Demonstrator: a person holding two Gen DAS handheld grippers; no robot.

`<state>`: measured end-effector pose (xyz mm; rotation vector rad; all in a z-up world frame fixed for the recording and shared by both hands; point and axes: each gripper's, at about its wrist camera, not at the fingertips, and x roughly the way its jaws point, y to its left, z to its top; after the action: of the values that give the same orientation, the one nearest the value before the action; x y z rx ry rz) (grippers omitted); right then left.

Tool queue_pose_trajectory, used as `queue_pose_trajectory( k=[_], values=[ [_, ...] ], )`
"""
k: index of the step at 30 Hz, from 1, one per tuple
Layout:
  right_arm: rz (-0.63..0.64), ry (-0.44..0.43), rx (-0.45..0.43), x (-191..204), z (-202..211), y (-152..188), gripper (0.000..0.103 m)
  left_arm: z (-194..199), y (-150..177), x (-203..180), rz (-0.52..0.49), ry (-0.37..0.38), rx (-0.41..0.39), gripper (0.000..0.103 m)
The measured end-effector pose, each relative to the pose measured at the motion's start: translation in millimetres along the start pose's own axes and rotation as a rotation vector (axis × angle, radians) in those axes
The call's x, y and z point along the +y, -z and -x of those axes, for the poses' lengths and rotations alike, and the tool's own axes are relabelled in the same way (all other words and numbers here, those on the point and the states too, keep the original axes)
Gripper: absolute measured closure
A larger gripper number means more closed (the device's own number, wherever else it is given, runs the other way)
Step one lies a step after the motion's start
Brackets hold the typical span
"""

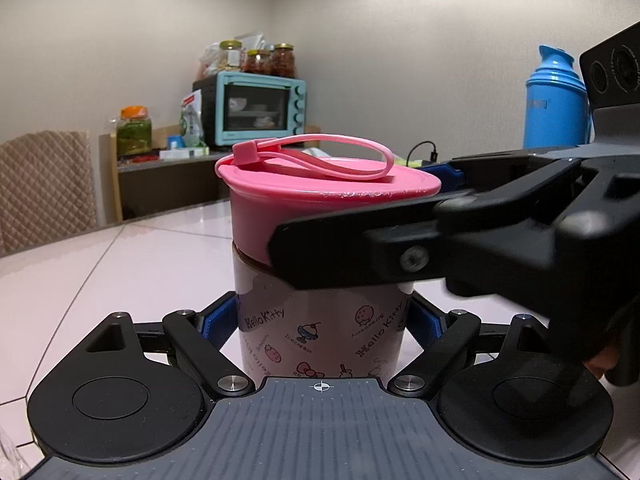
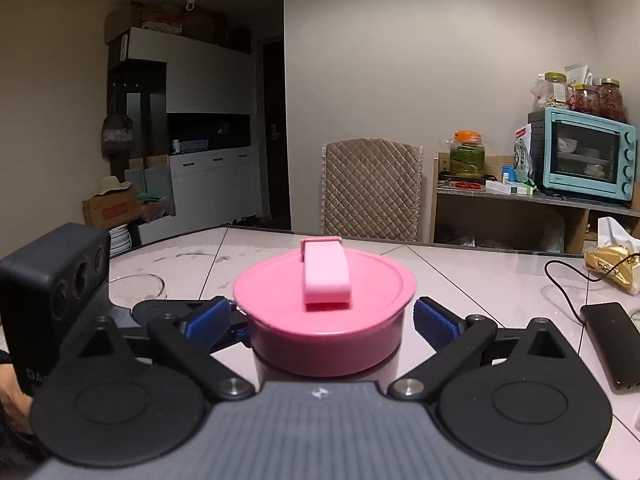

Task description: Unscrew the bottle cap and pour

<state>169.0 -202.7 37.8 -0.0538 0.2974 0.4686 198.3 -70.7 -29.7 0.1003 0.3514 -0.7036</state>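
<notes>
The left tool (image 1: 320, 316) clamped the printed bottle (image 1: 320, 332) standing on the table (image 1: 120, 280); its base was hidden. The right tool (image 2: 324, 320) stood wide around the pink cap (image 2: 324, 320), pads apart at nine and three o'clock.

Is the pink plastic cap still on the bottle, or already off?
On. The pink plastic cap sits on top of the printed white bottle, which stands upright.

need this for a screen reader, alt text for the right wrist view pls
The right gripper stands open around the pink cap of a bottle, its blue pads just clear of the cap's sides. The bottle stands on a pale tiled table, with a black phone to the right.
</notes>
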Motion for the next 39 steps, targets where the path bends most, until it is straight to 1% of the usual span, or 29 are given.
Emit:
queue_pose_trajectory(
  k=[1,8,9,10,15,20,23,28,31,33,35,39],
  values=[
    [0.005,0.012,-0.002,-2,-5,3,0.004,0,0,0,0.000,0.000,0.000,0.013],
    [-0.015,0.054,-0.004,0,-9,5,0.006,0,0,0,0.000,0.000,0.000,0.013],
    [-0.015,0.056,-0.003,0,-10,5,0.009,0,0,0,0.000,0.000,0.000,0.013],
    [-0.016,0.056,-0.003,0,-10,6,0.011,0,0,0,0.000,0.000,0.000,0.013],
    [-0.018,0.044,0.002,2,-13,6,0.017,0,0,1,0.000,0.000,0.000,0.013],
    [-0.008,0.027,0.001,1,-13,6,0.017,0,0,1,0.000,0.001,-0.001,0.013],
    [0.003,0.002,0.005,-2,-13,5,0.017,0,0,2,0.000,0.001,-0.001,0.013],
    [0.029,-0.074,0.006,-12,-13,4,0.018,0,0,1,0.001,0.001,0.000,0.013],
    [0.057,-0.137,0.016,-19,-14,2,0.018,0,0,2,0.001,0.001,-0.001,0.013],
    [0.074,-0.192,0.026,-26,-15,0,0.018,0,0,2,0.003,0.002,-0.001,0.013],
    [0.100,-0.267,0.031,-36,-17,-2,0.018,0,0,2,0.003,0.002,-0.001,0.013],
    [0.127,-0.364,0.040,-49,-20,-5,0.018,1,1,1,0.001,0.002,-0.001,0.013]
  ],
)
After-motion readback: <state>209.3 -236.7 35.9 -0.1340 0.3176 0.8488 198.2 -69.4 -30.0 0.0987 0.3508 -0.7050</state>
